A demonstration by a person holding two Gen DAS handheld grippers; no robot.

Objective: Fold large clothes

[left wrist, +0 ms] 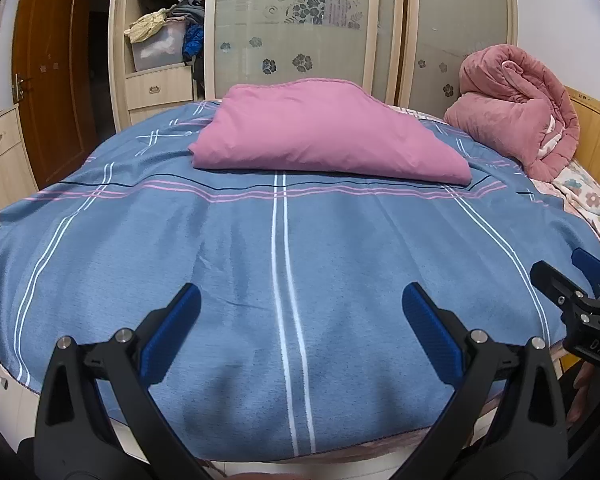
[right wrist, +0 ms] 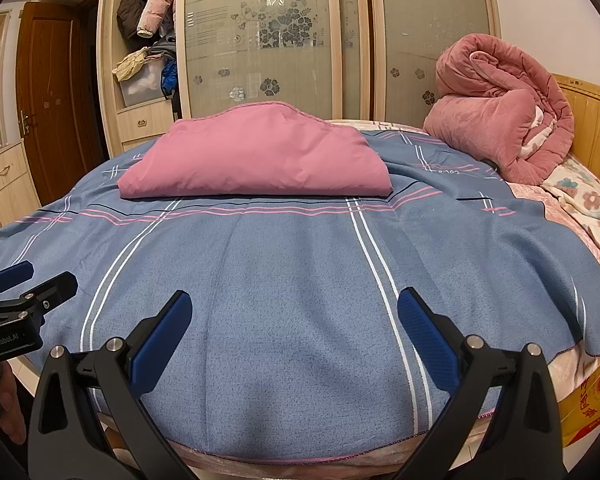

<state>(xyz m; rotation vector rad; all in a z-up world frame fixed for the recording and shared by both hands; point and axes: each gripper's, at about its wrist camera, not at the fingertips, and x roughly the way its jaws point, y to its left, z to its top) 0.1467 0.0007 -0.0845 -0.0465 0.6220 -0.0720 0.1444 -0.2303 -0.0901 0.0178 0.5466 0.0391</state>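
A large blue sheet with white and pink stripes [left wrist: 220, 248] lies spread flat over the bed; it also fills the right wrist view [right wrist: 292, 264]. My left gripper [left wrist: 300, 300] is open and empty above the sheet's near edge. My right gripper [right wrist: 294, 306] is open and empty above the near edge, further right. The right gripper shows at the right edge of the left wrist view [left wrist: 568, 276]. The left gripper shows at the left edge of the right wrist view [right wrist: 32, 280].
A folded pink quilt [left wrist: 324, 136] lies on the sheet's far part, also in the right wrist view [right wrist: 256, 156]. A rolled pink duvet [left wrist: 512, 108] sits at the back right by the wooden headboard [right wrist: 588, 120]. A wardrobe [left wrist: 300, 24] stands behind the bed.
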